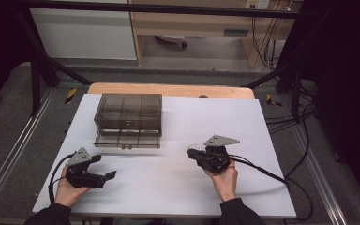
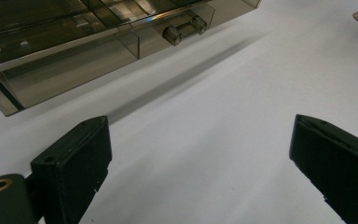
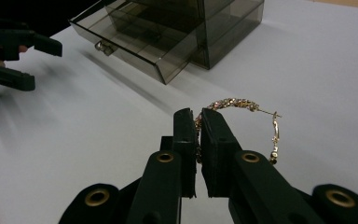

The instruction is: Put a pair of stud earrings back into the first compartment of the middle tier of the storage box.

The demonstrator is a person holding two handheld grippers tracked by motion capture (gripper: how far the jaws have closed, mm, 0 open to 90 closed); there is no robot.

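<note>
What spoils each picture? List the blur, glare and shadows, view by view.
High view: soft and dim overall, with a dark surround and a smeared streak across the white table. Left gripper view: a glare streak on the smoky drawer box, which casts a long shadow. Right gripper view: the bracelet is sharp in the right gripper; the left gripper is motion-blurred.

A gold hoop earring, speckled with pale stones, is seen against the white tabletop. The drawer box is tinted smoky brown, and each claw is black

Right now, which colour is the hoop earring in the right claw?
Gold, seen best in the right gripper view: hoop earring, right claw.
</note>
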